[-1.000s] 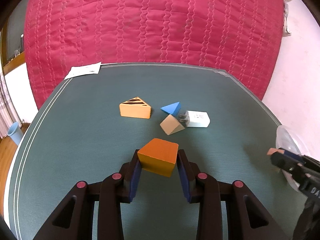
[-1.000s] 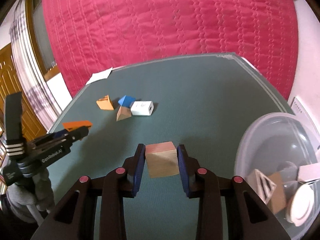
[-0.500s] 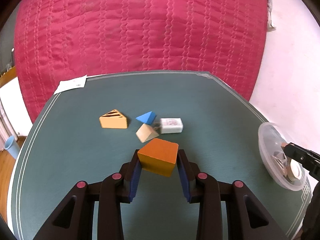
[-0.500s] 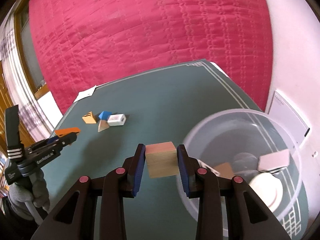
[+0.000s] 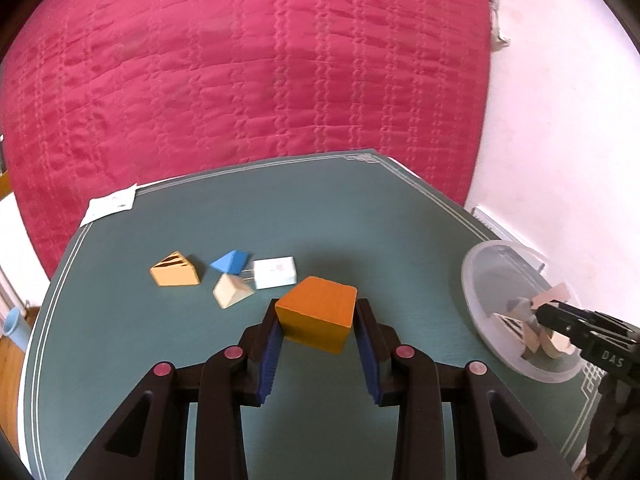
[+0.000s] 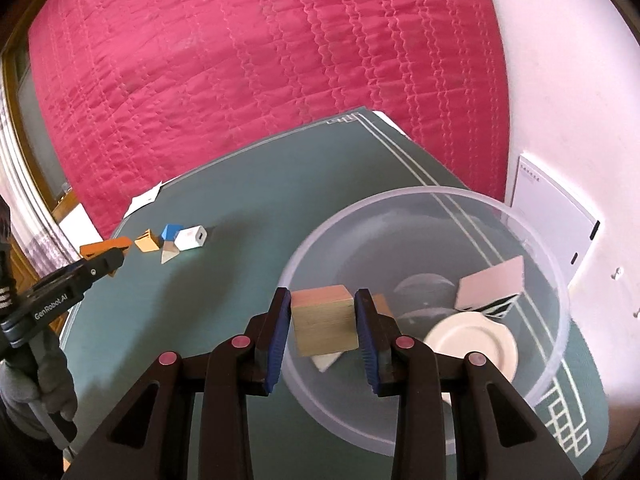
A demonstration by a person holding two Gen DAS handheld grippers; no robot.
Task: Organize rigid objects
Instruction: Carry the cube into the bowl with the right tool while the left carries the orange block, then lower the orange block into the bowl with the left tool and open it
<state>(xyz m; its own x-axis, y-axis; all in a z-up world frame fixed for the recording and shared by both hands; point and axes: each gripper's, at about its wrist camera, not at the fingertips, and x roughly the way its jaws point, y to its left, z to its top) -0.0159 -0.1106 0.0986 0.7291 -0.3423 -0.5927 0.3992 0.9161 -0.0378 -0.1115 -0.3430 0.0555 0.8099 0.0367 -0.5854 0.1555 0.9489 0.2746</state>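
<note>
The left gripper (image 5: 318, 334) squeezes an orange block (image 5: 316, 312) between its blue pads. The jaws are narrow and press on both sides of it. The right gripper (image 6: 322, 326) squeezes a plain wooden cube (image 6: 323, 320) the same way, though its left pad looks barely off the wood.

A second ago the wooden cube hung over bare green table (image 6: 248, 184). Now it hangs just over the near rim of the clear plastic bowl (image 6: 556, 320), which sat off to the right of the jaws before. Past the cube, inside the bowl, lie a white round lid (image 6: 472, 344), a pink-topped block (image 6: 492, 284) and other small pieces.

The orange block has gone up and toward the bowl. The loose pieces were straight ahead of the left jaws. Now they sit ahead and to the left: a striped orange wedge (image 5: 175, 270), a blue wedge (image 5: 231, 261), a pale wedge (image 5: 232, 291) and a white charger (image 5: 275, 273), all close together. The bowl (image 5: 480, 280) is well off to the right of the left jaws, with the right gripper's tip (image 5: 560, 316) over it.
</note>
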